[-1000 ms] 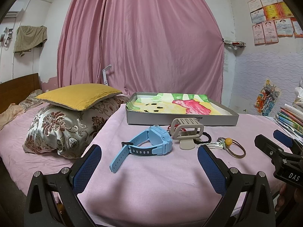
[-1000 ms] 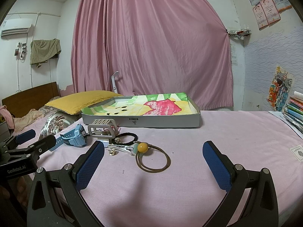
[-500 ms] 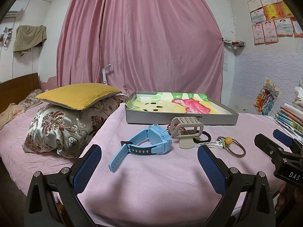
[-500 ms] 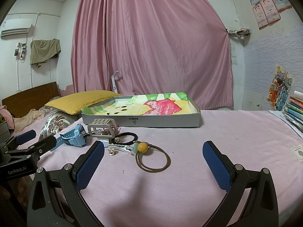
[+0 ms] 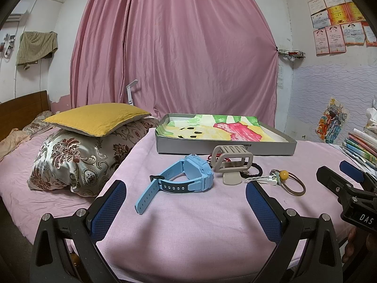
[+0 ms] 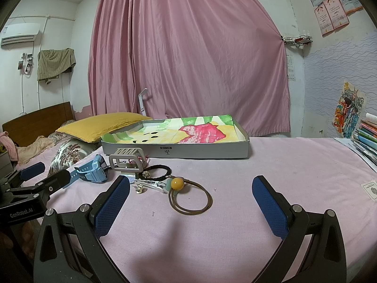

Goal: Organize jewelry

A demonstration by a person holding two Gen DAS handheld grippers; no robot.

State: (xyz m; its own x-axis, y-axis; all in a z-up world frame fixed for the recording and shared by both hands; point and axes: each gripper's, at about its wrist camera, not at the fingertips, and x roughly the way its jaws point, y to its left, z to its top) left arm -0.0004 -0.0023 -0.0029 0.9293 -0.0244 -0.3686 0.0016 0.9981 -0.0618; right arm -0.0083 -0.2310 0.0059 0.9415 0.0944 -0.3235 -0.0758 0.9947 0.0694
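claws [image 5: 186, 200] [image 6: 190, 200] agape, empty, short of blue watch [image 5: 186, 176]

The left claw [image 5: 186, 202] hangs low with its blue-padded fingers [image 5: 107, 208] spread wide, holding nothing. The right claw [image 6: 190, 204] is level beside it, its fingers [image 6: 269, 208] equally parted and empty. Both point forward.

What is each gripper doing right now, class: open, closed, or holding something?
Left gripper: open, holding nothing, behind the light blue plastic watch.
Right gripper: open, holding nothing.
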